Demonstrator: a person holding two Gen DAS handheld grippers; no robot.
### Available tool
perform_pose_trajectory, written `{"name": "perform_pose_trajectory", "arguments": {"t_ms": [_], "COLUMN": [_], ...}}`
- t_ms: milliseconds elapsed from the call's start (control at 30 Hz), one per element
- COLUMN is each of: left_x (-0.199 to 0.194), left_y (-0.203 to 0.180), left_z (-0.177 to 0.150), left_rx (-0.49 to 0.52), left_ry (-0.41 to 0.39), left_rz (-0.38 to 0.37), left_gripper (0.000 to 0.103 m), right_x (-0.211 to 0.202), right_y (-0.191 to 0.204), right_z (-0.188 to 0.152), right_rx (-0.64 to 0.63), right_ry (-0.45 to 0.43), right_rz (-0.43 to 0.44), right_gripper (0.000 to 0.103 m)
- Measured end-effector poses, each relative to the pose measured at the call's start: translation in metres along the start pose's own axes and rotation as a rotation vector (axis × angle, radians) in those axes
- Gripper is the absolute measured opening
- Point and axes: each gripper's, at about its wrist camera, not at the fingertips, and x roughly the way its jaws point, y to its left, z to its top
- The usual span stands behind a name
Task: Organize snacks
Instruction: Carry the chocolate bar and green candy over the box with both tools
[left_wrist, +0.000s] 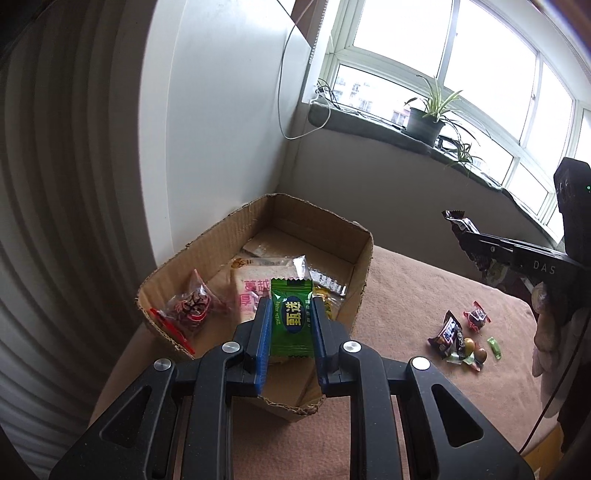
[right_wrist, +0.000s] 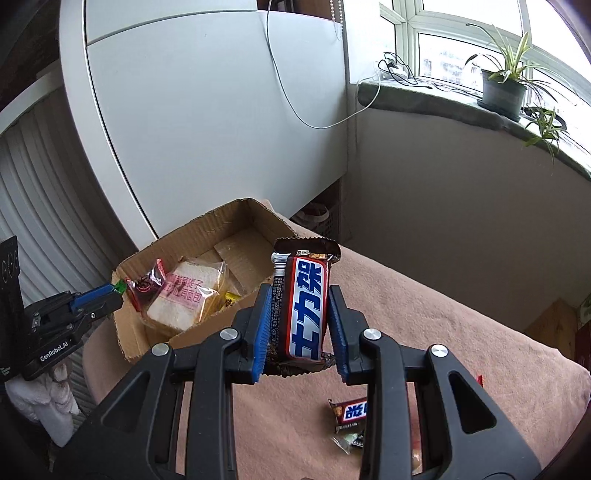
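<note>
My left claw grips a green candy packet lettered "ZHEN XUAN", held above the cardboard box's near rim. My right claw grips a brown Snickers bar, Chinese lettering in blue on white, over the pink blanket beside the box's right wall.

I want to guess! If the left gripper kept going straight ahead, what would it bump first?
Probably the bread packet inside the cardboard box; the left gripper, holding a green candy, points there, though depth is unclear.

Bright window glare, fisheye-warped edges
</note>
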Motion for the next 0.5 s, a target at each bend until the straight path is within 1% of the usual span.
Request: {"name": "perform_pose_trajectory", "arguments": {"t_ms": [233,500], "left_x": [0.009,0.02], "left_y": [0.005,0.01], "left_z": [0.0,-0.001], "left_rx": [-0.004,-0.019], "left_ry": [0.015,0.037], "left_rz": [0.001,-0.002], "left_gripper": [0.019,0.019], "right_x": [0.04,0.084], "right_y": [0.027,0.053], "right_z": [0.024,0.034], "right_rx": [-0.048,-0.096], "right_ry": [0.027,0.077], "right_rz": [0.037,0.05], "right_gripper": [0.03,0.03]}}
